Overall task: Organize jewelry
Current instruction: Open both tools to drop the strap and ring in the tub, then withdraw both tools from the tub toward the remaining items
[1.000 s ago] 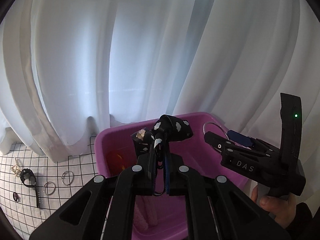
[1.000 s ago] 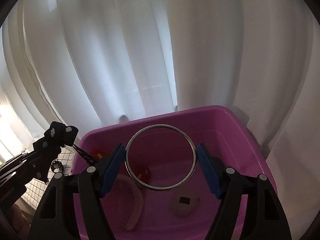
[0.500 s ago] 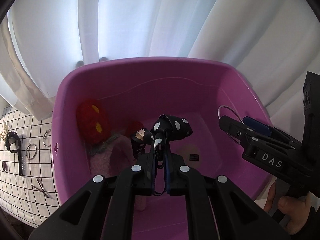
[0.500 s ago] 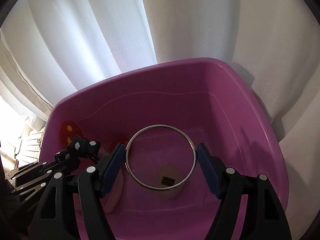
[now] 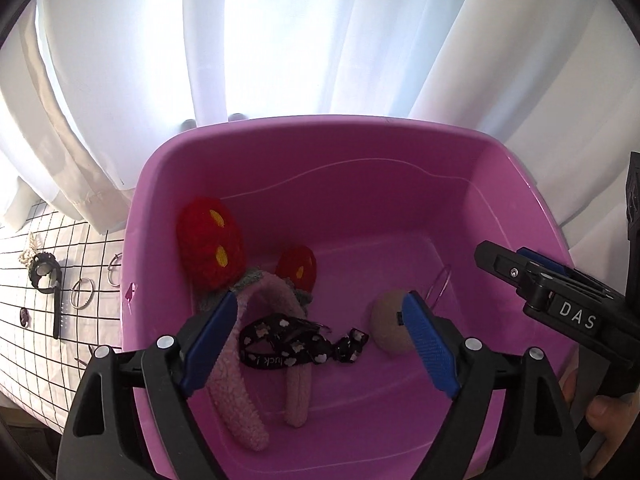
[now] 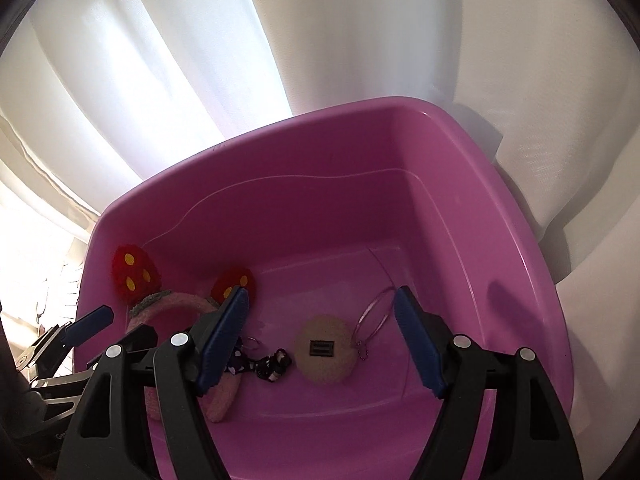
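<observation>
A purple plastic tub (image 5: 344,148) (image 6: 520,248) fills both views. In it lie a pink fuzzy headband with red mushroom ears (image 5: 210,240) (image 6: 134,270), a black ribbon with white clouds (image 5: 288,344) (image 6: 272,366), a round beige pad (image 5: 390,330) (image 6: 326,350) and a thin silver bangle (image 5: 438,288) (image 6: 374,316) leaning by the pad. My left gripper (image 5: 318,344) is open and empty above the ribbon. My right gripper (image 6: 322,336) is open and empty above the pad and bangle; it also shows in the left wrist view (image 5: 560,300).
White curtains hang behind the tub (image 5: 280,40). Left of the tub, a white grid cloth (image 5: 24,344) holds silver rings (image 5: 82,294), a black watch (image 5: 46,276) and other small pieces.
Both grippers have opened. The left let go of the black ribbon, the right let go of the silver bangle; both now lie in the tub. Both grippers dipped toward the tub.
</observation>
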### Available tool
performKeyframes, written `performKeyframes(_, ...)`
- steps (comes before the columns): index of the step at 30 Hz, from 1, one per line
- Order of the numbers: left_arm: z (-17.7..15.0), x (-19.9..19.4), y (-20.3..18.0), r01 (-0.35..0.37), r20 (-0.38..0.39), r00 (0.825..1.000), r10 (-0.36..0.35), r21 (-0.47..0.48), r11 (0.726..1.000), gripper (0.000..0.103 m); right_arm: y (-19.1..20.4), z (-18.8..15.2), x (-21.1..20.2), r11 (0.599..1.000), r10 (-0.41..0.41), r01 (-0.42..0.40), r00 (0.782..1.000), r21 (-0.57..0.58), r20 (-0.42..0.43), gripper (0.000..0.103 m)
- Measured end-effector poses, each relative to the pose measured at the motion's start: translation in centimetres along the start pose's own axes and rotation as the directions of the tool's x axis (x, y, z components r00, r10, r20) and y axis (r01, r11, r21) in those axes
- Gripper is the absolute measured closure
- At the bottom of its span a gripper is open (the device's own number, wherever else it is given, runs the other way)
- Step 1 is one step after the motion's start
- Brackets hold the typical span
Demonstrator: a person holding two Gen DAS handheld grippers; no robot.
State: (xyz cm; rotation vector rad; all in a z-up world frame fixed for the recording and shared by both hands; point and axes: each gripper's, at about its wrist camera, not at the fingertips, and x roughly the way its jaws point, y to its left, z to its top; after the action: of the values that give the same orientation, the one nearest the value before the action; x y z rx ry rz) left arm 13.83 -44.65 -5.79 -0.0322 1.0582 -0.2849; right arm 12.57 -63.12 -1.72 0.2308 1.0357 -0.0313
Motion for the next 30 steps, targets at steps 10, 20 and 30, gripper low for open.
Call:
performKeyframes(10,0.3,-1.1,0.0,-0.030,0.026,0.999,0.031,-0.010,0.999,0.016,0.6,0.1,-0.2,0.999,0.033,-0.033,0.999,-0.007,0.005,0.031)
performKeyframes(20,0.0,-3.1,0.2,-0.070,0.078,0.995,0.070,-0.003,0.998,0.011,1.6,-0.2,-1.1,0.998,0.053,-0.052,0.998,-0.018,0.026,0.031)
performKeyframes(30,-0.4,-5.7,1.4,-0.107,0.137,0.984,0.110,-0.028,0.994,0.009,3.5,-0.3,-1.6,0.995,0.088,-0.086,0.995,-0.049,0.042,0.031)
